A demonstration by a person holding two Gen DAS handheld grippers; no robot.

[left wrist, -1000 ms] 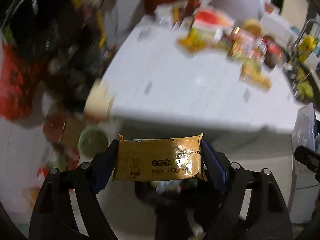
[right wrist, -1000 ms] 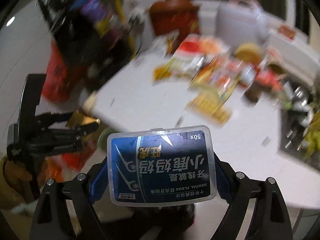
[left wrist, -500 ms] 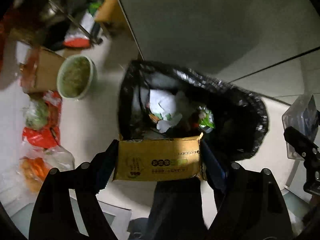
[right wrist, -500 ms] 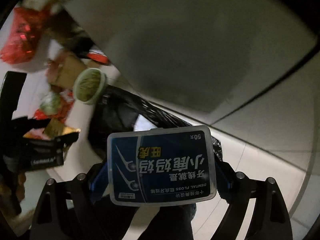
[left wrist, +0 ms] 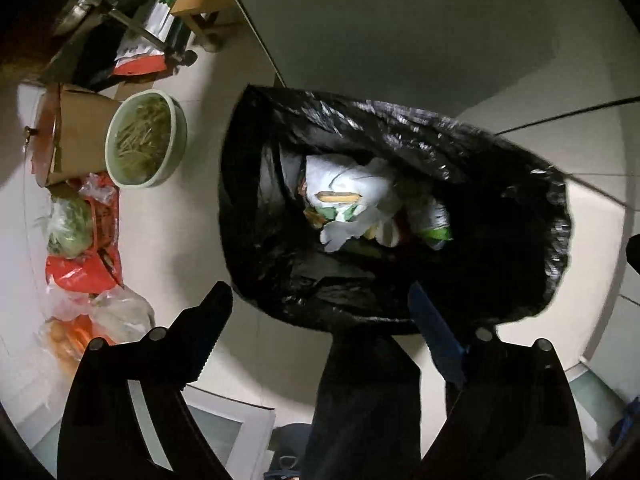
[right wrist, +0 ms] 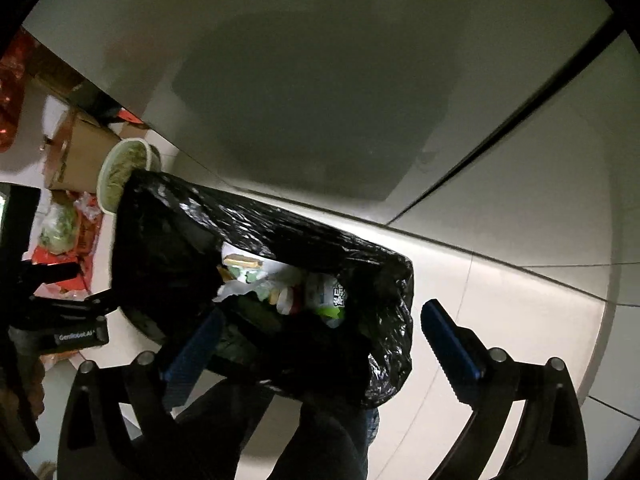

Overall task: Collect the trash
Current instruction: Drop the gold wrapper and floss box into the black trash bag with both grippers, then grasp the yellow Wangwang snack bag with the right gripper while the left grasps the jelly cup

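Note:
A black trash bag (left wrist: pixel 500 200) stands open on the floor below both grippers. My left gripper (left wrist: pixel 318 296) points down over its near rim, its jaws opening with nothing between them. A yellow snack packet (left wrist: pixel 339 197) lies on white wrappers inside the bag. My right gripper (right wrist: pixel 322 312) hangs over the same bag (right wrist: pixel 380 280), its jaws also opening and empty. The yellow packet (right wrist: pixel 242 260) shows among the rubbish there too. I cannot make out the blue dental floss box in either view.
A green bowl of vegetable scraps (left wrist: pixel 146 140) and a cardboard box (left wrist: pixel 76 136) stand left of the bag. Red plastic bags with greens (left wrist: pixel 80 248) lie nearer. A pale cabinet front (left wrist: pixel 400 20) rises behind. A person's dark trouser leg (left wrist: pixel 368 400) is beneath the grippers.
Both grippers swung down from the table to above the bag, then opened. The yellow packet left the left jaws and lies in the bag. The floss box is gone from the right jaws.

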